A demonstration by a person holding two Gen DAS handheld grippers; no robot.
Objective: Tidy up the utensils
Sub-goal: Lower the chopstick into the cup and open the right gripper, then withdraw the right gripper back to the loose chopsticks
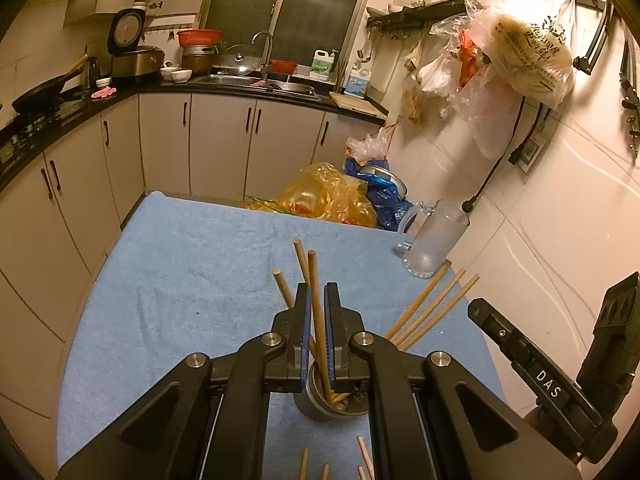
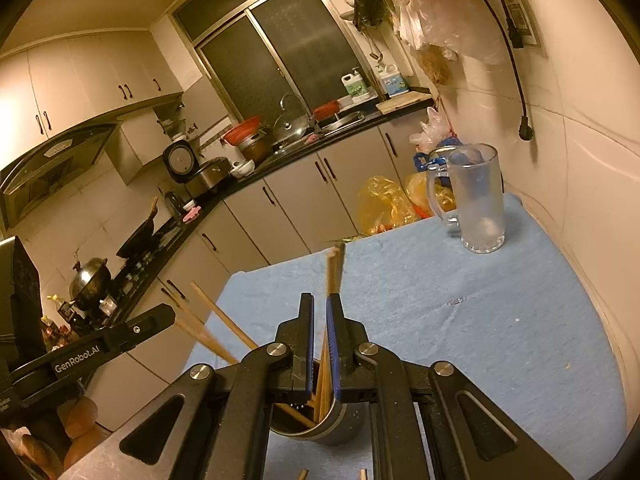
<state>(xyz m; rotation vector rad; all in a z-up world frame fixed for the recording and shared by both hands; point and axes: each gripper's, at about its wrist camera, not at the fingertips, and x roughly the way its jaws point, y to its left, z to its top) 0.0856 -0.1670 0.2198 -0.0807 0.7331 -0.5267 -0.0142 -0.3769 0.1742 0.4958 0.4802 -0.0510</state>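
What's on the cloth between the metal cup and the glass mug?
In the right wrist view, only bare blue cloth lies between the metal cup and the glass mug.

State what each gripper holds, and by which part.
Left gripper: one chopstick, pinched mid-shaft, lower end in the metal cup. Right gripper: chopsticks, also mid-shaft, over the same cup.

My left wrist camera looked forward and down along my jaws, close over the metal cup (image 1: 320, 404) on the blue-clothed counter (image 1: 180, 280). My right wrist camera sat just as near, tilted. Both views shared the cup, the glass mug (image 2: 478, 200) and the kitchen cabinets (image 1: 216, 140).
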